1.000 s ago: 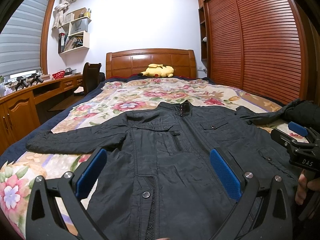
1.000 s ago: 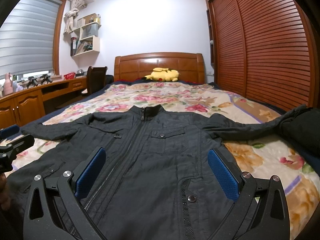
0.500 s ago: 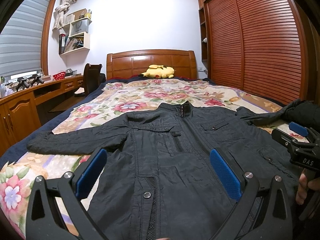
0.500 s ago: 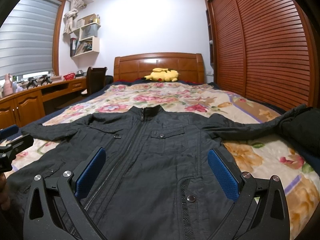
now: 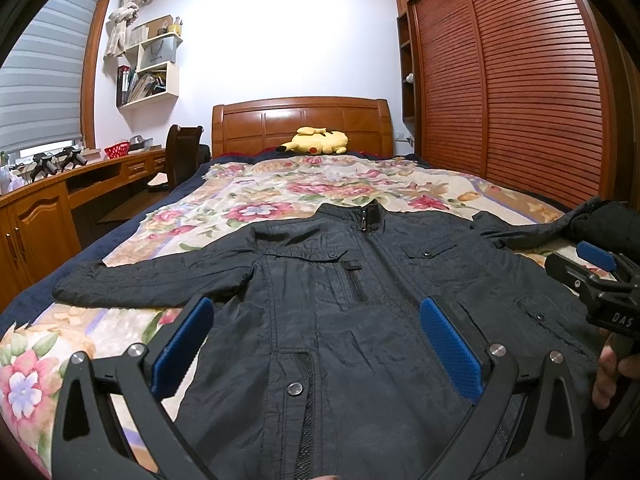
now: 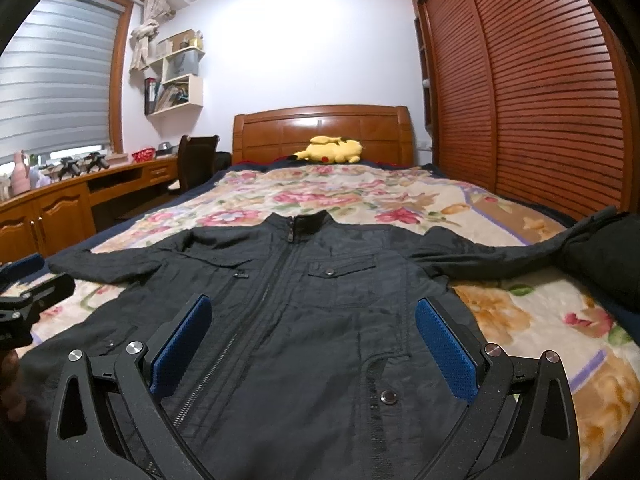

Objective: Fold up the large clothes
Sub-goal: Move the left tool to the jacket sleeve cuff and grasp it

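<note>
While spread flat, crinkled black jacket (image 5: 344,320) covers plush floral blanket (image 5: 280,188).

A black jacket (image 5: 360,300) lies on a cream bedspread (image 5: 280,184) patterned with pink flowers. A yellow plush toy (image 5: 314,142) rests before the reddish-brown headboard (image 5: 300,120).

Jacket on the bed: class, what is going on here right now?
A person holds a two-finger gripper in each hand over a black jacket spread flat, front up and zipped, on a flowered bed cover. The left gripper and right gripper are both open and hold nothing. Both sleeves lie stretched out to the sides, so no fold is made yet.
</note>
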Demonstrator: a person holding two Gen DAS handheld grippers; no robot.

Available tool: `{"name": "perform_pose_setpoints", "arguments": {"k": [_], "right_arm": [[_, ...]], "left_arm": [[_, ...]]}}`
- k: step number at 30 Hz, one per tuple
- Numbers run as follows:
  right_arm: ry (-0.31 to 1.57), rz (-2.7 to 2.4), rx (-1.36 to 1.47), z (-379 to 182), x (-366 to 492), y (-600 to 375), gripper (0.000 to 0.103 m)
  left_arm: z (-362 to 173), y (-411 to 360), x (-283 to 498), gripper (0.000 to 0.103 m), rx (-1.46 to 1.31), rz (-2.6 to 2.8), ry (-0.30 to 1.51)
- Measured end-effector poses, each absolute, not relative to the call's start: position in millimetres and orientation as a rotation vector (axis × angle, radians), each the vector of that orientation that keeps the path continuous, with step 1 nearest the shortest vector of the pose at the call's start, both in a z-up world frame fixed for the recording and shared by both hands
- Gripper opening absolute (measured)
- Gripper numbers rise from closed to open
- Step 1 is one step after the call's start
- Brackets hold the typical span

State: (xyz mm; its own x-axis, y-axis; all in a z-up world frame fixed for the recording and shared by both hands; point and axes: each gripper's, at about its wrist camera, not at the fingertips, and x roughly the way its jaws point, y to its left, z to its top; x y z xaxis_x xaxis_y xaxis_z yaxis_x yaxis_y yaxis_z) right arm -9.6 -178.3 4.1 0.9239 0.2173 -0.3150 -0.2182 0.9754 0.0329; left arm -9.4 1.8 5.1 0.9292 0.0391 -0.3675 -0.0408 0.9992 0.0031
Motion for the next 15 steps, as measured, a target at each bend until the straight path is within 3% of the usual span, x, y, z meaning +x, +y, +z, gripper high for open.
{"name": "perform_pose_setpoints", "arguments": {"k": [15], "right_arm": [[0.330,0.361,0.007,20,-8,-144,0.103]], "left_arm": [[9,52,-12,0.103,-0.019,0.102,0.435]]}}
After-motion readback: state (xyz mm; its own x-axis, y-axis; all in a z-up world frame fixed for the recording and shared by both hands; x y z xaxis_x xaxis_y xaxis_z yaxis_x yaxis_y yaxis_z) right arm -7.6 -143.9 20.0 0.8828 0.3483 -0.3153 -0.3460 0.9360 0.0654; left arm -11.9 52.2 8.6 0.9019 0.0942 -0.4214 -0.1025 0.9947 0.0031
